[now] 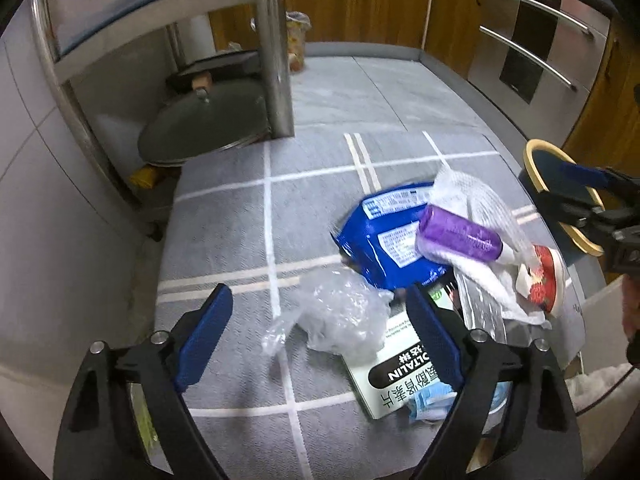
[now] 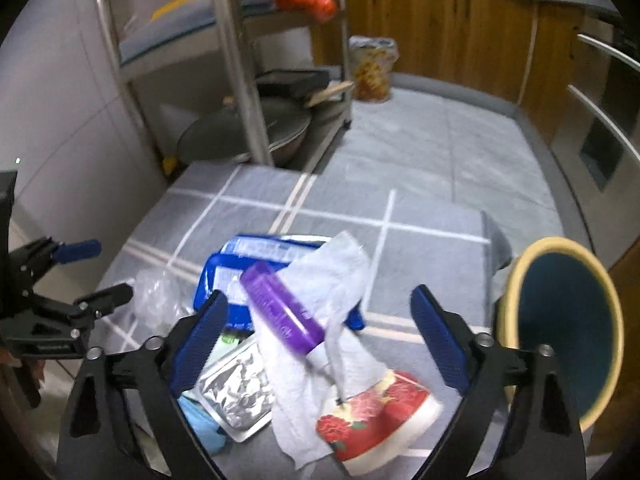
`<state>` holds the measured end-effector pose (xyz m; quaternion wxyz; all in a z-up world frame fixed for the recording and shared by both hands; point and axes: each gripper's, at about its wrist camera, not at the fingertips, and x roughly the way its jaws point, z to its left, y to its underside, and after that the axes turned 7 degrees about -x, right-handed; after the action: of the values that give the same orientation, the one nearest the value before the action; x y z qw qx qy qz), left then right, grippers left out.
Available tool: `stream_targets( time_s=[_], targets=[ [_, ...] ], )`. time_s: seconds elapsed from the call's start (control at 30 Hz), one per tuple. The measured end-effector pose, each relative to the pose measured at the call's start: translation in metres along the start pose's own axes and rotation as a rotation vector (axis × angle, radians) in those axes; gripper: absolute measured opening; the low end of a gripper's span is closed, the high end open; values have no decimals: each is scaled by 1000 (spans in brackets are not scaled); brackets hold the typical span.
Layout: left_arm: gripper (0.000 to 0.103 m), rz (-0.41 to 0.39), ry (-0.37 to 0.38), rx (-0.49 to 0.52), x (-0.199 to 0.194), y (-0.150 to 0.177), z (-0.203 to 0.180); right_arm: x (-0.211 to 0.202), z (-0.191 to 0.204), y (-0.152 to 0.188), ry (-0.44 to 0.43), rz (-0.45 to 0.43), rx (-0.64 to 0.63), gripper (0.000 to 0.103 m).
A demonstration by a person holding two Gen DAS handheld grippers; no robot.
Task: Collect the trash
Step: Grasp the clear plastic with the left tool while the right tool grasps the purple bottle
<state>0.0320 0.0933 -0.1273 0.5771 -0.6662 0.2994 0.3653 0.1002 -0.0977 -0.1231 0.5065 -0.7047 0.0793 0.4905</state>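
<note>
A heap of trash lies on a grey mat [image 1: 248,216] with white lines. My left gripper [image 1: 320,300] is open, with a crumpled clear plastic bag [image 1: 340,316] between its fingers, the pads clear of it. Beside it lie a blue packet [image 1: 380,232], a purple roll [image 1: 460,236], a white paper towel [image 1: 472,200], a red flowered cup [image 1: 542,284], a medicine box [image 1: 396,368] and a blue face mask [image 1: 432,400]. My right gripper [image 2: 320,302] is open over the purple roll [image 2: 280,312], paper towel [image 2: 332,276], red cup [image 2: 376,416] and a foil pack [image 2: 236,396].
A dark blue bin with a yellow rim [image 2: 516,280] stands at the mat's right edge. A steel rack [image 1: 276,60] with a wok lid [image 1: 204,128] rises behind the mat on the left. Wooden cabinets [image 2: 440,28] and steel drawer handles [image 1: 532,56] line the back and right.
</note>
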Motion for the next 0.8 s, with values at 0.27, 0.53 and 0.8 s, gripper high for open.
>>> stream_targets(
  time_s=[0.27, 0.53, 0.8],
  targets=[
    [53, 99, 59, 12, 18, 3, -8, 37, 26, 3, -56, 104, -101, 62],
    [45, 146, 52, -16, 33, -4, -13, 63, 28, 4, -45, 161, -125, 54],
    [31, 210, 38, -1, 55, -9, -15, 87, 28, 5, -56, 205, -165, 45]
  ],
)
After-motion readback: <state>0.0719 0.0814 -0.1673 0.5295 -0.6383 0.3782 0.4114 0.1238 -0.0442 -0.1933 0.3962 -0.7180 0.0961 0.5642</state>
